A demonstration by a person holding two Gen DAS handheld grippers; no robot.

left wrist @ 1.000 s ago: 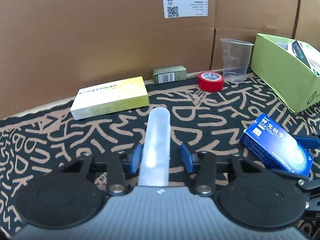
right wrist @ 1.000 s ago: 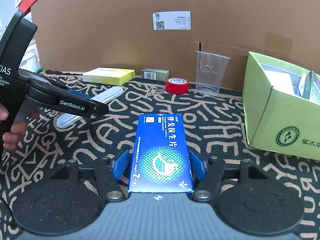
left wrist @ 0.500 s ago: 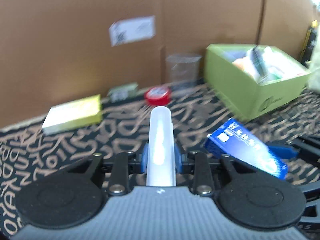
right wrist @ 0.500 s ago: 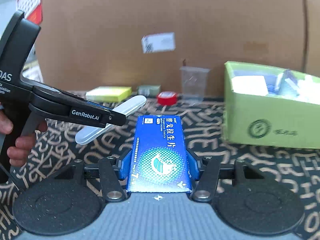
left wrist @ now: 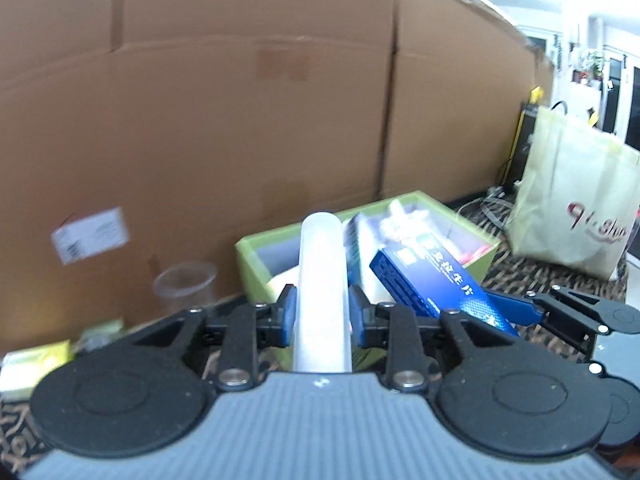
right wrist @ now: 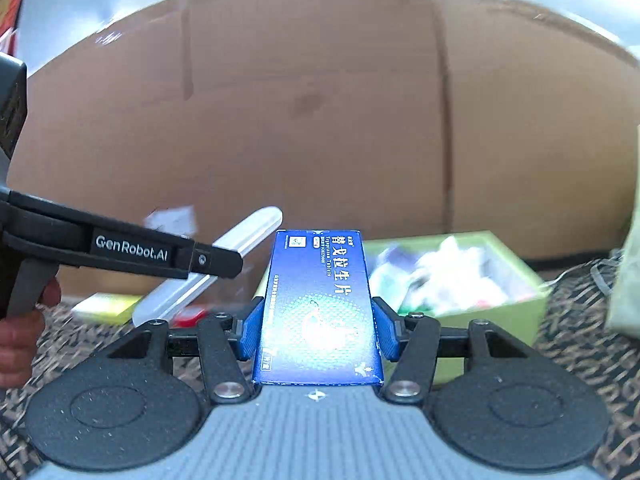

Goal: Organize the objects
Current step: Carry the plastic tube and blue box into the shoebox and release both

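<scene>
The left gripper [left wrist: 322, 316] pinched a frosted white tube [left wrist: 322, 280] between its blue fingers [left wrist: 288, 316], the tube sticking straight forward past the tips, raised above the patterned worktop [left wrist: 560, 276]. The right gripper [right wrist: 318, 328] was clamped on a blue medicine box [right wrist: 320, 308], which lay lengthwise between its fingers [right wrist: 250, 330] with the printed face up, also held off the worktop. Just beyond both held things stood an open green box [left wrist: 250, 268] full of packets, near the cardboard wall [left wrist: 240, 120] at the worktop's back edge. A clear plastic cup [left wrist: 185, 292] stood left of the green box against the wall, and a yellow carton [right wrist: 106, 308] lay toward the back left. A pale shopping bag [left wrist: 576, 208] sat at the right edge.
</scene>
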